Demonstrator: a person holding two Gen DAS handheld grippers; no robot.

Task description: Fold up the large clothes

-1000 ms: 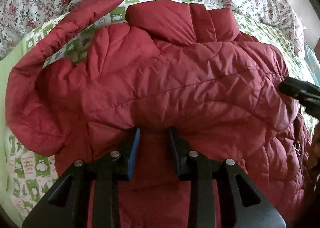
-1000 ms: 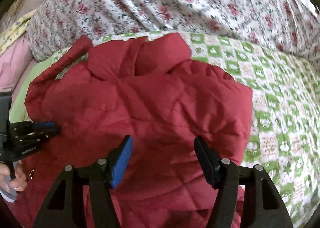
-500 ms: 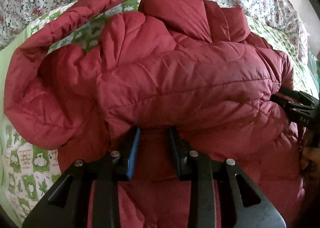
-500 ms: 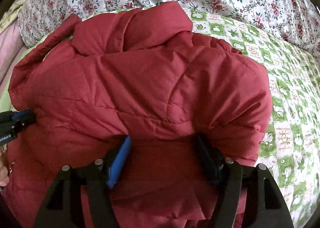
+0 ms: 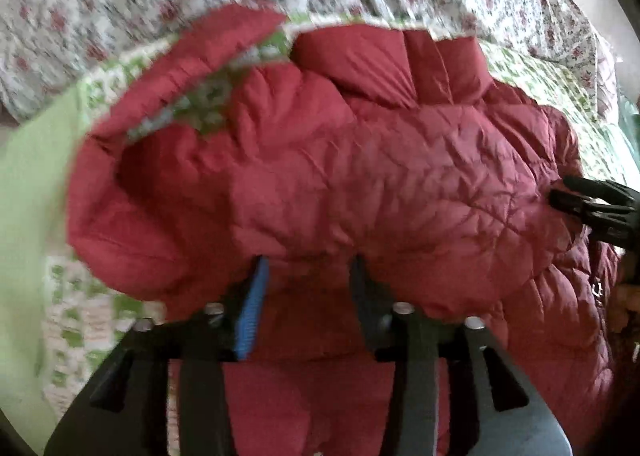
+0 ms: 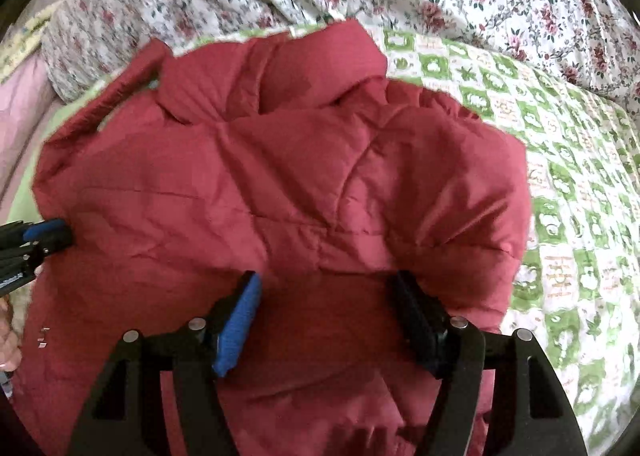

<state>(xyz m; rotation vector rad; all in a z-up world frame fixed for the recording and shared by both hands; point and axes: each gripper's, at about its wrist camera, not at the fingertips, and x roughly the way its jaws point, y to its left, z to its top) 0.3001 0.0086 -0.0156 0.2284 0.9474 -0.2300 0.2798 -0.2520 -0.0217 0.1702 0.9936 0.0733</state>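
Jacket (image 5: 360, 184) lies doubled over on the bed (image 6: 568, 216); left gripper (image 5: 308, 276) and right gripper (image 6: 328, 296) both gape, released. Next comes regrasping for another fold.

Soft, even daylight fills both views, with no glare. The left wrist view is smeared by motion blur, worst at its left on the floral bedding (image 5: 120, 16); the right wrist view is sharper (slightly soft at the edges). Fisheye curvature bends both, with dark vignetted corners.
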